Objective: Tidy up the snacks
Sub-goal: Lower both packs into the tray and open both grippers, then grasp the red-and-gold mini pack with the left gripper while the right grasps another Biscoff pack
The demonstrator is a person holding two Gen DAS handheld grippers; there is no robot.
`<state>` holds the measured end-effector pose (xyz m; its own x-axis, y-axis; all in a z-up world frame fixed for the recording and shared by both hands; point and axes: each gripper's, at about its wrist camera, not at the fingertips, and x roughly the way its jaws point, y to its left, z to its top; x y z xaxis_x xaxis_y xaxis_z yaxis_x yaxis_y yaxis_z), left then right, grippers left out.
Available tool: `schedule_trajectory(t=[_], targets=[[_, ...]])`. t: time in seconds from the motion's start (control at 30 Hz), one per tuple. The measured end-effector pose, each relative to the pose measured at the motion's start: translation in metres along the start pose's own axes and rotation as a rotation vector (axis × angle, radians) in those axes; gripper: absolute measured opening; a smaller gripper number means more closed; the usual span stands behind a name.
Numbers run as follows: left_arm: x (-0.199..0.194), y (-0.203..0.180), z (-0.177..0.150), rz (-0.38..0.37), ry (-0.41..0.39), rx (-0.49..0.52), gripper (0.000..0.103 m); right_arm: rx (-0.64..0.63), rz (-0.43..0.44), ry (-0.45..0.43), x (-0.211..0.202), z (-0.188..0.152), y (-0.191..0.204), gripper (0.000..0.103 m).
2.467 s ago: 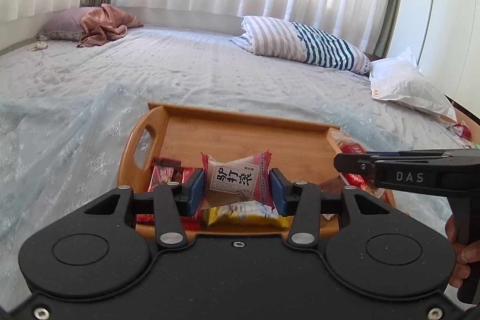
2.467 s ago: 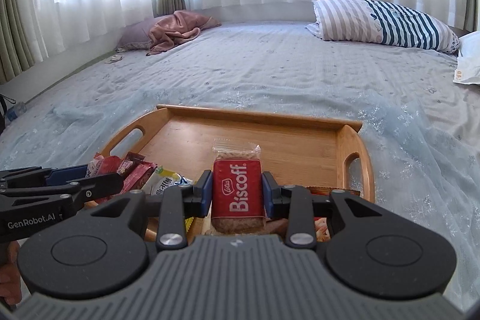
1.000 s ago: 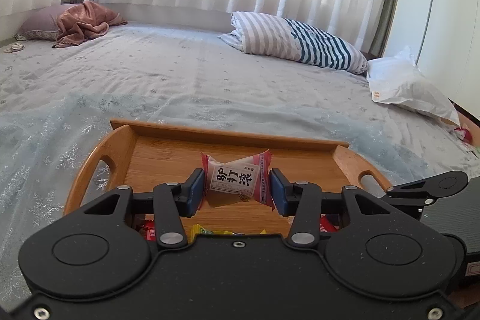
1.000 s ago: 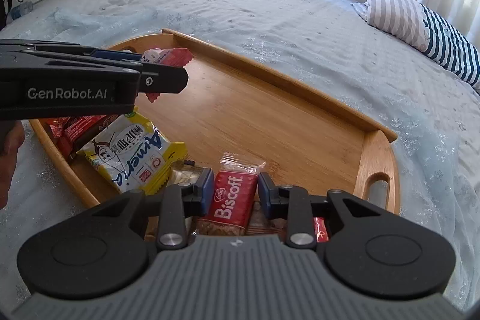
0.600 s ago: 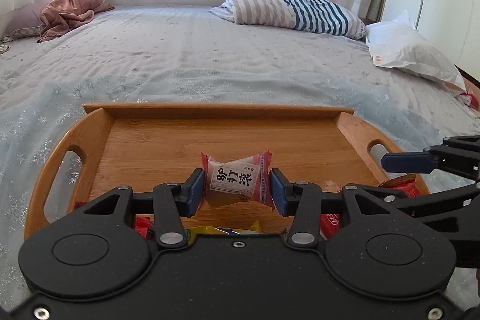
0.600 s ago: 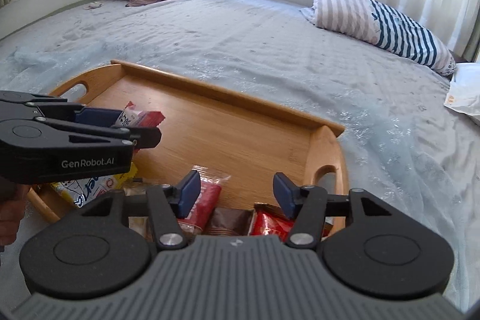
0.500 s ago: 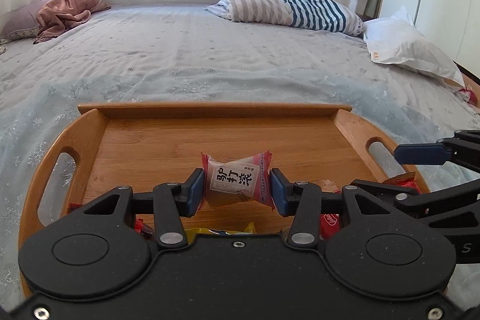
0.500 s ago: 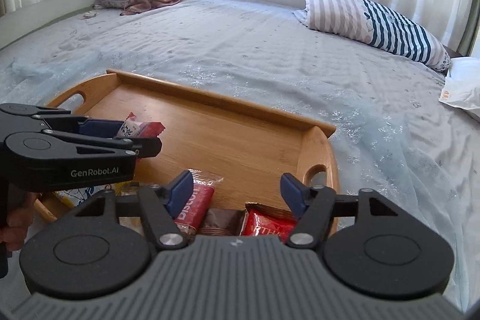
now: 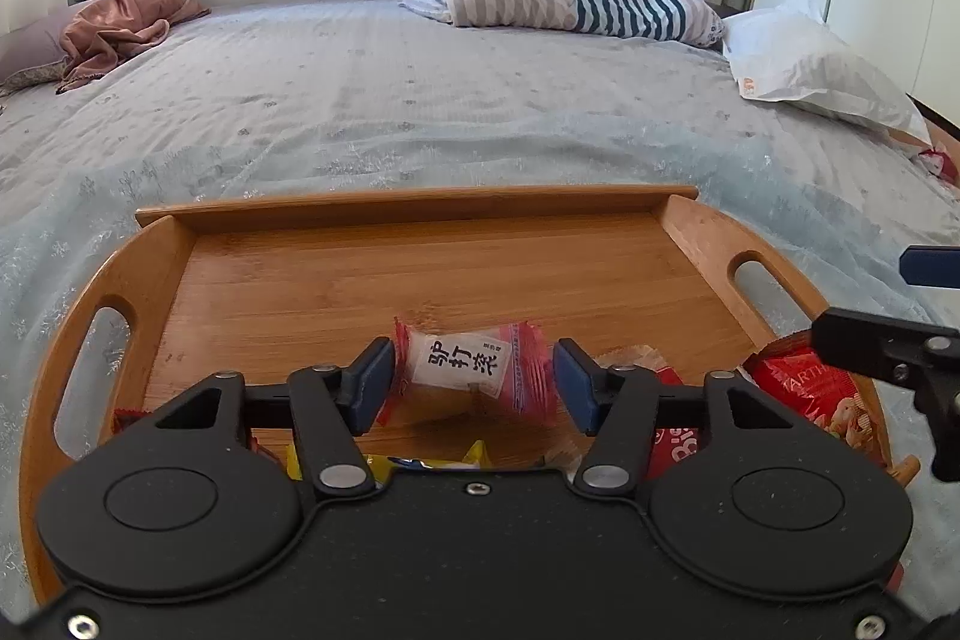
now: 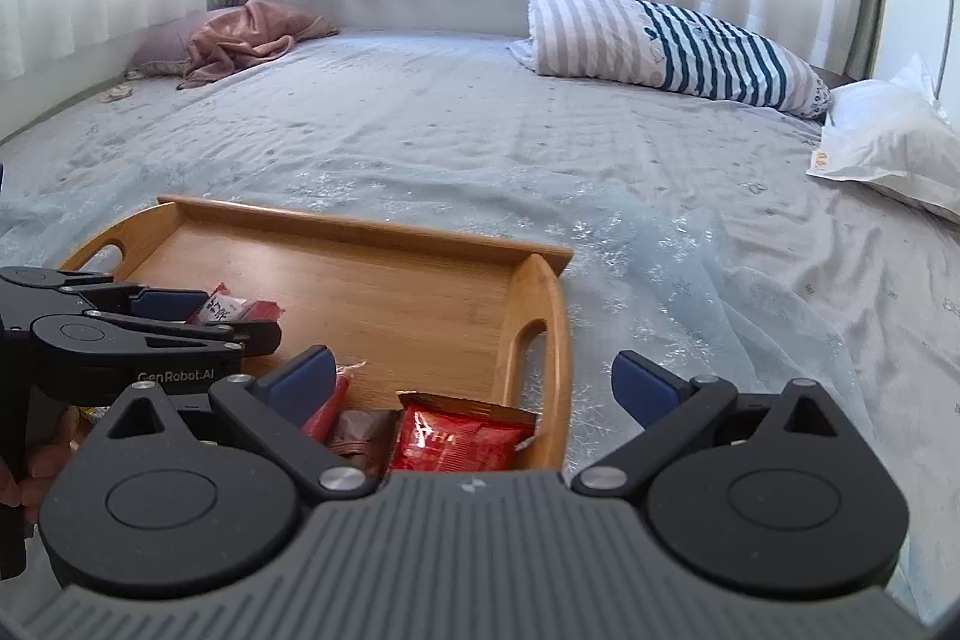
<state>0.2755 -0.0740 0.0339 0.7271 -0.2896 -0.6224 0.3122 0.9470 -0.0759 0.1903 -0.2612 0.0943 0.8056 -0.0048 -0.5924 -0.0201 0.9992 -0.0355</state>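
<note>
My left gripper (image 9: 474, 379) is opening; the pink-ended candy packet (image 9: 471, 367) sits between its fingers (image 9: 372, 382) above the wooden tray (image 9: 420, 274) on the bed (image 9: 480, 112), long axis crosswise from finger to finger, slightly tilted, its white label bearing black Chinese characters. My right gripper (image 10: 474, 382) is opening too, spread wide and empty, above a red packet (image 10: 459, 439) at the tray's near right end. "GenRobot.AI" reads on my left gripper's side.
</note>
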Motion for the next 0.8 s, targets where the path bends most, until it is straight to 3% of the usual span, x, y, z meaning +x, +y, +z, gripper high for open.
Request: schedule_trajectory(t=[0.1,0.2,0.43,0.63,0.8], targets=[[-0.001,-0.001,0.0,0.005,0.004,0.006,0.061,0.051,-0.029,-0.007,-0.01,-0.004,-0.014,0.103],[-0.007,-0.001,0.003,-0.002,-0.005,-0.011,0.073,0.118,-0.033,-0.004,-0.024,-0.012,-0.03,0.103],[-0.074,0.0,-0.007,-0.074,-0.081,-0.041,0.095,0.408,0.166,0.105,-0.043,-0.059,-0.059,0.103],[-0.123,-0.007,-0.049,-0.184,-0.011,-0.052,0.096,0.473,0.201,0.183,-0.038,-0.088,-0.052,0.103],[-0.138,-0.016,-0.077,-0.18,0.048,-0.027,0.096,0.464,0.202,0.197,-0.035,-0.093,-0.038,0.103]])
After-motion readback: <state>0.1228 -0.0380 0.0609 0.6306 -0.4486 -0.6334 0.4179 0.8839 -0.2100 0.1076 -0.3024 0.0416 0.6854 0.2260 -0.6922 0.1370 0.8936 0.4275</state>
